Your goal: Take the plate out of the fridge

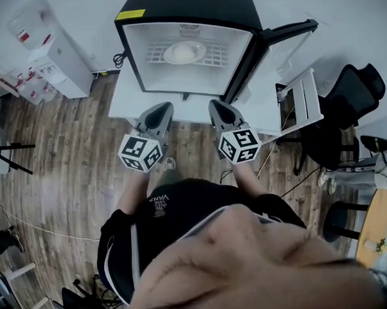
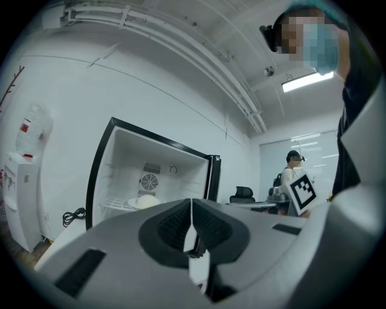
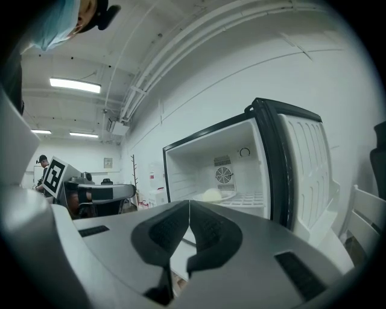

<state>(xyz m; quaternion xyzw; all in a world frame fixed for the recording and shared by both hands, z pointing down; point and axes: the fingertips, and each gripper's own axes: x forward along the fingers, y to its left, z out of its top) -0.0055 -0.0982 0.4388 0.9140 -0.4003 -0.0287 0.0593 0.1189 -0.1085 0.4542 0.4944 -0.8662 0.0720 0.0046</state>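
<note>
A small black fridge [image 1: 135,47] stands open on a white platform, its door [image 1: 284,41] swung out to the right. On its wire shelf [image 1: 156,55] lies a white plate [image 1: 184,52] with a pale round lump on it. The same plate [image 2: 145,203] shows in the left gripper view, and the plate [image 3: 212,195] in the right gripper view. My left gripper [image 1: 164,108] and right gripper [image 1: 215,105] are held side by side in front of the fridge, short of its opening. Both point level at it, jaws shut and empty.
A water dispenser [image 1: 51,51] stands at the left against the wall. A white platform [image 1: 124,99] carries the fridge above the wood floor. At the right are a white rack [image 1: 300,101] and a black office chair [image 1: 348,102]. Another person [image 2: 294,171] stands far off.
</note>
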